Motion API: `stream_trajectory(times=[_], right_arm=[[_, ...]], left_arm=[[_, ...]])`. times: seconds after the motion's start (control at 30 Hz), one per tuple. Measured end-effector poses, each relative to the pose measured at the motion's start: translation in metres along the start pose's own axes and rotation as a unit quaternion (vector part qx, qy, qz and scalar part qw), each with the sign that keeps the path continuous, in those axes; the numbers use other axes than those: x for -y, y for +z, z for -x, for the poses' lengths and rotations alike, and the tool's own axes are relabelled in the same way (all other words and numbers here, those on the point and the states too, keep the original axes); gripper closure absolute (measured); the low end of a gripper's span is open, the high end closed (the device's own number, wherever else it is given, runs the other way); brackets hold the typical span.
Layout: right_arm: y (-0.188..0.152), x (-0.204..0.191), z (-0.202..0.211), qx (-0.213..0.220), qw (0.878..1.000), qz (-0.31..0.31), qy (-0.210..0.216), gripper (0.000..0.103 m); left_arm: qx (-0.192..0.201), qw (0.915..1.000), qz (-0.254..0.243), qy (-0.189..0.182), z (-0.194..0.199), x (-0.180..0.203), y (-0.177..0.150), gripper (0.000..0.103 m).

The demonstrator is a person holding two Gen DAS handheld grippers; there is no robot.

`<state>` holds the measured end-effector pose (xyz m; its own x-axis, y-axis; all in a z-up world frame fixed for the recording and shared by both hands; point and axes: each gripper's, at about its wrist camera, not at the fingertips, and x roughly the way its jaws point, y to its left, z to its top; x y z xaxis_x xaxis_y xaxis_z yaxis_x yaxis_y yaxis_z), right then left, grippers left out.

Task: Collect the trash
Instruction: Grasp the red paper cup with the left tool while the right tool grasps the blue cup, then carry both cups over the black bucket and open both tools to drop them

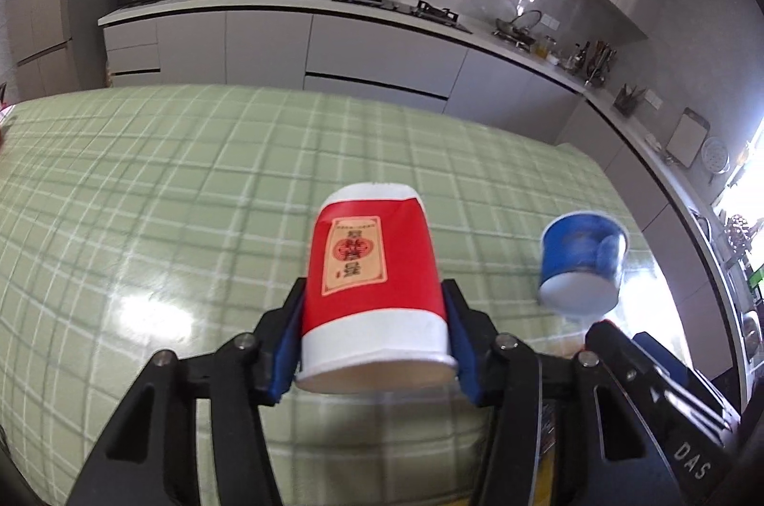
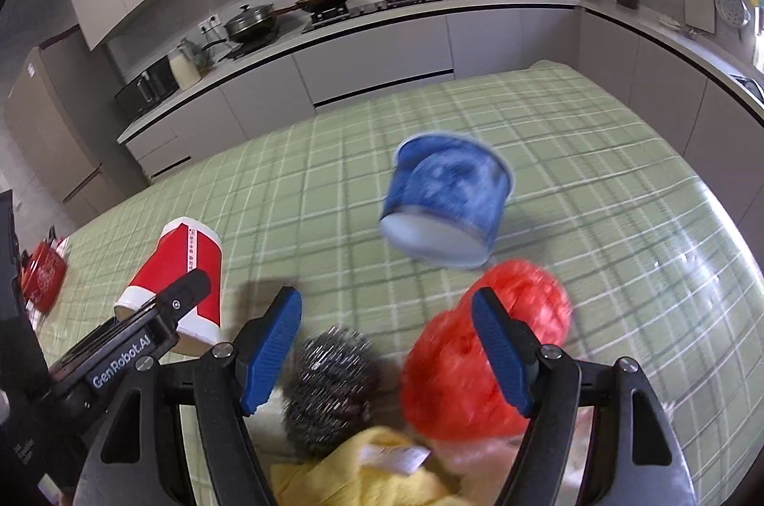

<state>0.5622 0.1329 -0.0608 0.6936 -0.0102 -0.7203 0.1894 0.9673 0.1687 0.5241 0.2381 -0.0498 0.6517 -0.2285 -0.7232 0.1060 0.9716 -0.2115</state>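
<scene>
Now left gripper (image 1: pixel 375 343) clenched on red paper cup (image 1: pixel 372 291), held upside down above green checked tablecloth (image 1: pixel 167 195). Right gripper (image 2: pixel 387 346) released, jaws wide, nothing between pads. Blue cup (image 2: pixel 446 200) blurred, upside down beyond it. Red mesh bag (image 2: pixel 482 358), steel scourer (image 2: pixel 329 386), yellow cloth (image 2: pixel 363 477) just beneath right gripper.

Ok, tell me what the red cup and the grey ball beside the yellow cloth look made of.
Red cup: apparently paper, with a matte printed wall, a white rolled rim and a side seam.
Grey ball: probably a steel-wire scourer, a tangle of shiny coiled strands.
Yellow cloth: soft fabric with a sewn tag.
</scene>
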Motion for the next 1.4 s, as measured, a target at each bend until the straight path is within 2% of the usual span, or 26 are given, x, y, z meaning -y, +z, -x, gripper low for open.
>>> stream_trajectory(times=[0.13,0.23,0.57,1.0,1.07,1.23,1.4], right_arm=[[0.018,0.012,-0.005,0.01,1.0,-0.022,-0.013,0.027],[0.029,0.019,-0.013,0.011,0.999,-0.034,-0.023,0.022],[0.05,0.025,-0.039,-0.004,0.998,-0.064,-0.02,0.018],[0.058,0.033,-0.084,-0.042,0.996,-0.074,-0.031,0.018],[0.057,0.033,-0.088,-0.046,0.996,-0.068,-0.034,0.023],[0.056,0.028,-0.088,-0.038,0.998,-0.043,-0.032,0.024],[0.053,0.023,-0.059,-0.009,0.999,-0.023,-0.022,0.024]], left_arm=[[0.004,1.0,-0.006,-0.005,-0.007,0.014,0.006,0.048],[0.006,0.9998,-0.014,-0.009,-0.009,0.022,0.008,0.048],[0.003,0.9997,-0.023,-0.011,-0.022,0.032,0.017,0.049],[-0.011,0.9996,-0.025,0.01,-0.039,0.032,0.017,0.049],[-0.013,0.9996,-0.025,0.01,-0.04,0.033,0.016,0.049],[-0.009,0.9996,-0.02,0.015,-0.031,0.027,0.016,0.049],[0.005,0.9996,-0.017,0.022,-0.006,0.022,0.013,0.049]])
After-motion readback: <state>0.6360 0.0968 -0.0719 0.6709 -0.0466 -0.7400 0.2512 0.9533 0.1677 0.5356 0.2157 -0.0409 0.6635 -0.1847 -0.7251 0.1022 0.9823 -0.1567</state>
